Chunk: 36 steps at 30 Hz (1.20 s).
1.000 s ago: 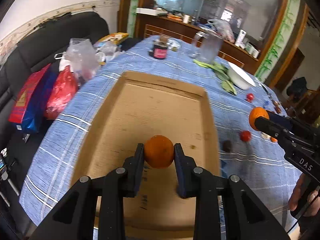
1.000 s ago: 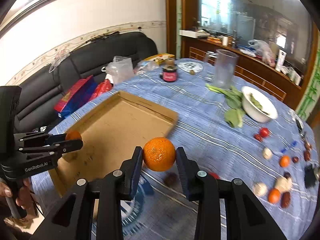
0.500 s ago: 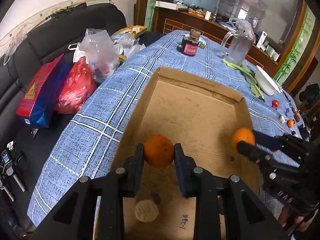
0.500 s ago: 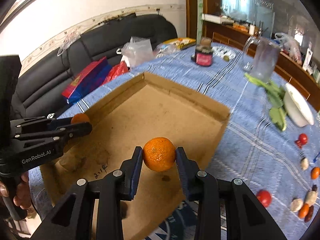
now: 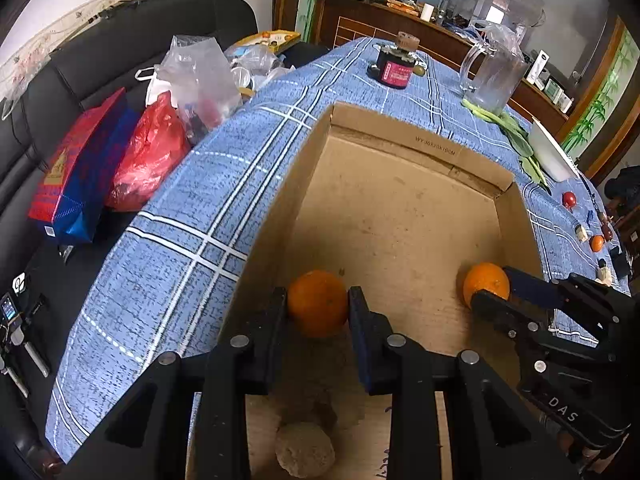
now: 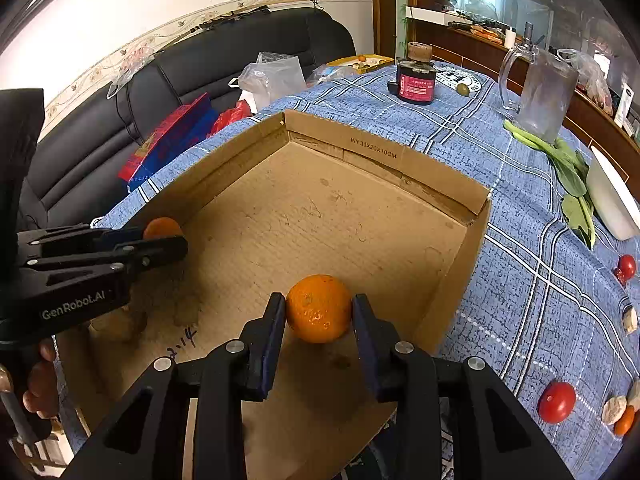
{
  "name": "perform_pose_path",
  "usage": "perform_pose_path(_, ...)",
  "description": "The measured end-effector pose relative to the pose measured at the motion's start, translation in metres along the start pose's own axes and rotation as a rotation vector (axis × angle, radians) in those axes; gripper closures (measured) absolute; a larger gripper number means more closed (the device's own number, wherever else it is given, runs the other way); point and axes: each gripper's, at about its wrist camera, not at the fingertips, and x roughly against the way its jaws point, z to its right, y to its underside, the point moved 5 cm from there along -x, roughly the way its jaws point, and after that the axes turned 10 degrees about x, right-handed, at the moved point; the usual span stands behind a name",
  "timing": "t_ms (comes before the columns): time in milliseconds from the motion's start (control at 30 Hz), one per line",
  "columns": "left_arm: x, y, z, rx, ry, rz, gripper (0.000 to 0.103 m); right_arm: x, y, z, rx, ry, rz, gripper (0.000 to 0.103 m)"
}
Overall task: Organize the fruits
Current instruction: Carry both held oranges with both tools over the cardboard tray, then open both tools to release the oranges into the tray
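- Across a blue plaid tablecloth (image 6: 520, 208), a shallow cardboard box (image 6: 312, 216) lies open-topped, a black sofa (image 5: 132, 52) behind it piled with red and blue bags.
- Inside the box, the left gripper (image 5: 318, 308) is clamped on one orange (image 5: 317, 302) near the box's left wall, both fingers pressed against the fruit.
- Nearer the right wall, the right gripper (image 6: 319, 312) is closed around a second orange (image 6: 319, 308), low over the cardboard floor; whether the fruit touches the floor cannot be told.
- Beyond the box's far wall stand a clear glass pitcher (image 6: 540, 92) and a dark jar (image 6: 416, 80) with a pink label.
- Down the right side of the cloth lie leafy greens (image 6: 568, 176), a white bowl (image 6: 612, 200), then red tomatoes (image 6: 557, 397) and other small produce.
- At the box's near edge sits a pale, rough round fruit (image 5: 305, 447).
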Motion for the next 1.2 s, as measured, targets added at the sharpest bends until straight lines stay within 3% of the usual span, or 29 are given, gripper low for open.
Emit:
perform_pose_path(367,-0.002,0.005,0.001,-0.009,-0.024,-0.020,0.073,0.000,0.002,0.001,-0.015,-0.009,-0.019,0.064)
perform_pose_path(500,0.004,0.006,0.002,-0.019,-0.040,0.000,0.059,0.002,0.003,0.002,-0.024,-0.011,-0.023,0.064)
perform_pose_path(900,0.022,0.010,0.001,-0.033,-0.060,0.044,0.055,0.024,0.008,-0.001,-0.015,0.022,-0.012,0.063)
perform_pose_path(1033,0.031,0.015,-0.001,-0.022,-0.071,0.067,0.054,0.038,0.015,0.001,-0.027,0.035,-0.001,0.052)
perform_pose_path(1200,0.051,0.022,-0.001,-0.004,-0.106,0.133,0.054,0.062,0.028,0.004,-0.041,0.054,0.019,0.051)
